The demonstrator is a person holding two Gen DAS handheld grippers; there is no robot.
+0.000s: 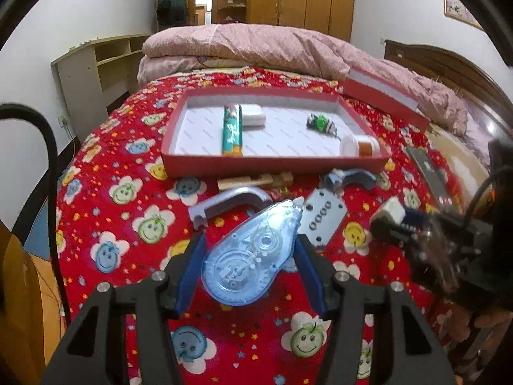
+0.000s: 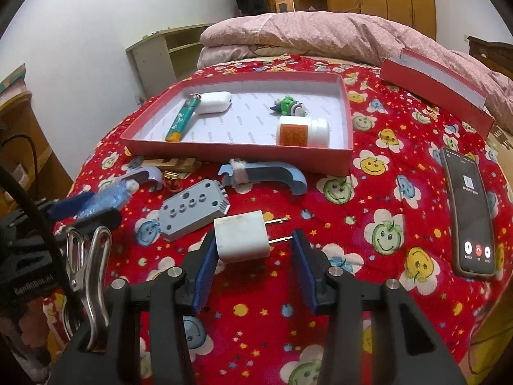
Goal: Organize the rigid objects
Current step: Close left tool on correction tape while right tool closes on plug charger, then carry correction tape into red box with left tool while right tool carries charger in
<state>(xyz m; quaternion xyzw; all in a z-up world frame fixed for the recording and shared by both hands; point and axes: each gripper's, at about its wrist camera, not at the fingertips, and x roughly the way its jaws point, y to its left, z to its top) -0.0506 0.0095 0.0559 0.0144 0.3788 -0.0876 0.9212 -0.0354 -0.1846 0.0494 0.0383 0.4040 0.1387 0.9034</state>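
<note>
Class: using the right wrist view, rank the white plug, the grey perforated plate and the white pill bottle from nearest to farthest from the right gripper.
1. White plug, between the right gripper fingers.
2. Grey perforated plate, just beyond, to the left.
3. White pill bottle, inside the red box.

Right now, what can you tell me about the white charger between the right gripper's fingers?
The charger is a small white plastic cube with rounded edges, slightly scuffed. Two flat metal prongs stick out of its right side. It sits tilted between the right gripper fingers: the left pad touches its lower left edge, while the right pad stands beside the lower prong's tip, contact unclear. The red patterned blanket lies below. From the left wrist it appears blurred.
</note>
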